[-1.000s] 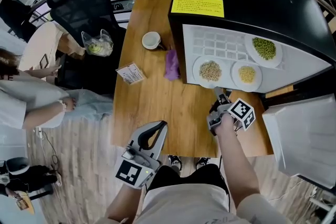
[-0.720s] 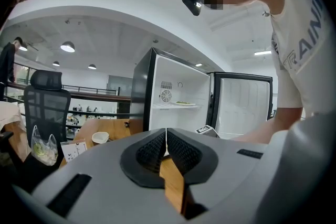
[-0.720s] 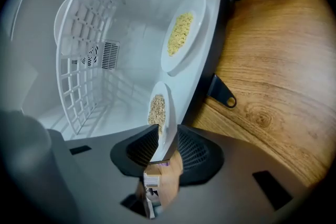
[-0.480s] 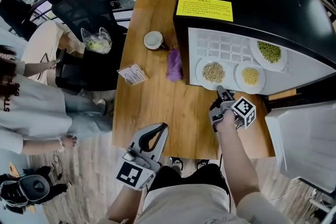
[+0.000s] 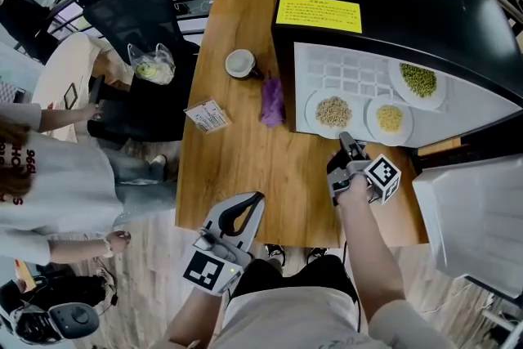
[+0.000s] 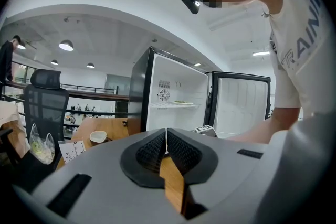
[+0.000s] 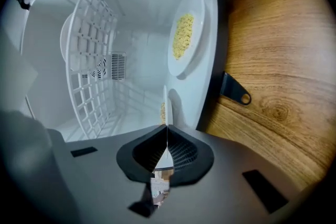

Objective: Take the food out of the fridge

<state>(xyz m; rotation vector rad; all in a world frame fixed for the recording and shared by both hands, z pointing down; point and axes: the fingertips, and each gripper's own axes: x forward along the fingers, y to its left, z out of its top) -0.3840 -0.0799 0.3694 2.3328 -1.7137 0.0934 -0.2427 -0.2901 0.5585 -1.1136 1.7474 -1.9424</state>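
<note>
Right gripper view: the right gripper (image 7: 166, 132) is seen with its jaws just closed onto the near rim of the plate of beige grains (image 7: 164, 105), which is gripped edge-on between the fingers. The plate of yellow grains (image 7: 184, 34) is found beyond the fingertips and to their right, inside the fridge (image 7: 136, 23). In the head view the gripped plate (image 5: 333, 112) is shown just ahead of the fingers at the fridge opening, and a plate of green food (image 5: 419, 81) is set farther off behind it. The left gripper (image 6: 166, 136) is held above the table (image 5: 245, 159), its fingers pressed together with nothing between them.
</note>
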